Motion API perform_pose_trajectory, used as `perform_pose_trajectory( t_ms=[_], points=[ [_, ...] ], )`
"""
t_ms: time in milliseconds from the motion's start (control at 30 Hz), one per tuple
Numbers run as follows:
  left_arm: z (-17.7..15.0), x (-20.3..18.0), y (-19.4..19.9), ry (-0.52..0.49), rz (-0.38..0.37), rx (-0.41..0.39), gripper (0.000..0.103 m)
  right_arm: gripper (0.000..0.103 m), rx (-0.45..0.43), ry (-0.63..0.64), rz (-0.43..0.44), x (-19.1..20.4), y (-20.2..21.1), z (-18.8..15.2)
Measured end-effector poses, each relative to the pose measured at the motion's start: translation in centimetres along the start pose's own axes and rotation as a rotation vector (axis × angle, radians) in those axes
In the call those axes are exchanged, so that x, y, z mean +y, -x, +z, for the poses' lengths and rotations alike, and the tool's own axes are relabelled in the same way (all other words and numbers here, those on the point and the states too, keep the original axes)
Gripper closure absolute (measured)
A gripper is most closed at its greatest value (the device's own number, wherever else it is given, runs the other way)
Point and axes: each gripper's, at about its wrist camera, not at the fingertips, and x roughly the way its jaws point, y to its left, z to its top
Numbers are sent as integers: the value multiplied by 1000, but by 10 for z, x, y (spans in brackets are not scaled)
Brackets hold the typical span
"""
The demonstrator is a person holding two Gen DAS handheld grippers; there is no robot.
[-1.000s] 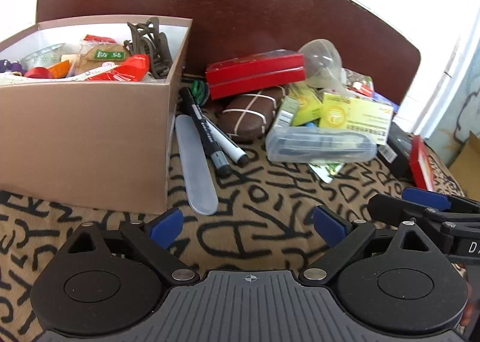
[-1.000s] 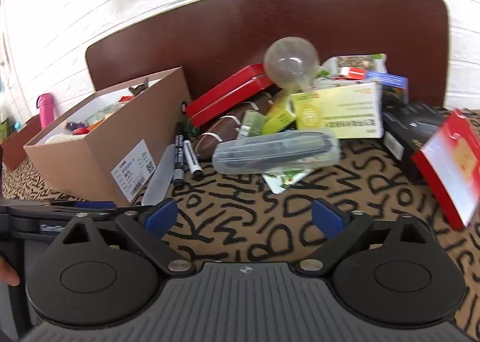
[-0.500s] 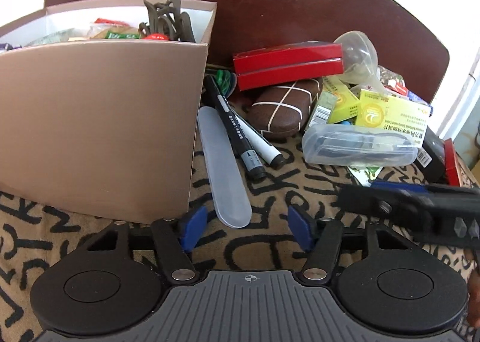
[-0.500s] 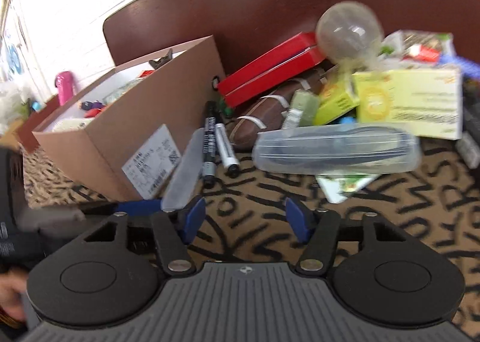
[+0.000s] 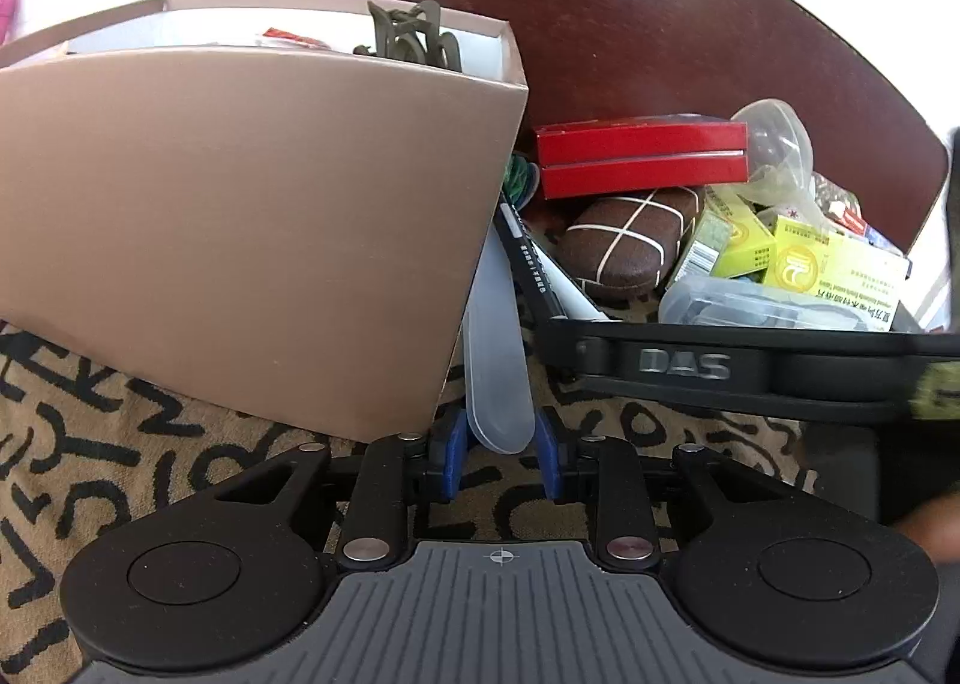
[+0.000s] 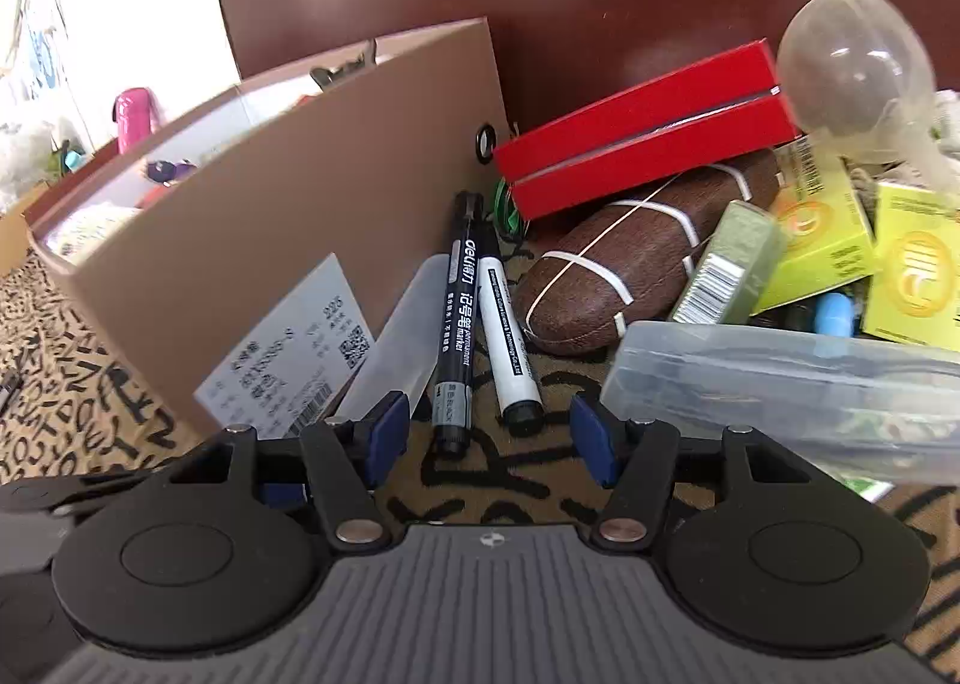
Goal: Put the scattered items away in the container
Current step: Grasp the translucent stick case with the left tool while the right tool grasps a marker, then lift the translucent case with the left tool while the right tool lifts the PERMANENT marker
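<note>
A brown cardboard box holds several items; it also shows in the right wrist view. A translucent flat case lies beside the box wall. My left gripper has its blue pads on either side of the case's near end, narrowly open, not clearly touching it. My right gripper is open, with the near ends of a black marker and a white marker between its fingers. The case also shows in the right wrist view.
Red boxes, a brown pouch, a clear plastic case, green-yellow cartons and a clear bulb are piled to the right. A dark chair back stands behind. My right gripper's body crosses the left wrist view.
Both grippers have moved forward and lower toward the box corner. The left jaws have narrowed around the translucent case's end. The right gripper has come up to the two markers.
</note>
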Motion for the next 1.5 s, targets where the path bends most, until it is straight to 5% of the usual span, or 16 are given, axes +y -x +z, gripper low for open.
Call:
perform_pose_trajectory(
  t_ms=[33,100,433,500,667,800,900,1000,1433,1500],
  points=[
    [0,1,0,2,-2,3,79,44,-6,10,-12,1,-3,-1],
    [2,3,0,10,-10,12,80,68,-8,25,-33,2,-2,-3],
    [-14,-2,27,-48,-59,56,82,73,35,-58,23,-3,61,-38],
    [-24,-2,40,-70,-65,68,82,102,41,-81,37,-1,84,-52],
    [-48,4,75,-86,-70,94,78,99,53,-142,39,-1,120,-85],
    [-44,5,88,-7,-56,68,43,98,14,-158,17,-1,118,-78],
    [-37,6,95,26,-45,29,36,87,-10,-142,15,3,107,-67],
    [-32,4,94,10,-50,33,35,73,-26,-139,-2,5,95,-61],
    [-30,4,64,-43,-4,75,36,73,1,-77,-55,11,42,-41],
    [-29,2,62,-66,6,79,37,84,10,-34,-85,16,43,-42]
  ],
)
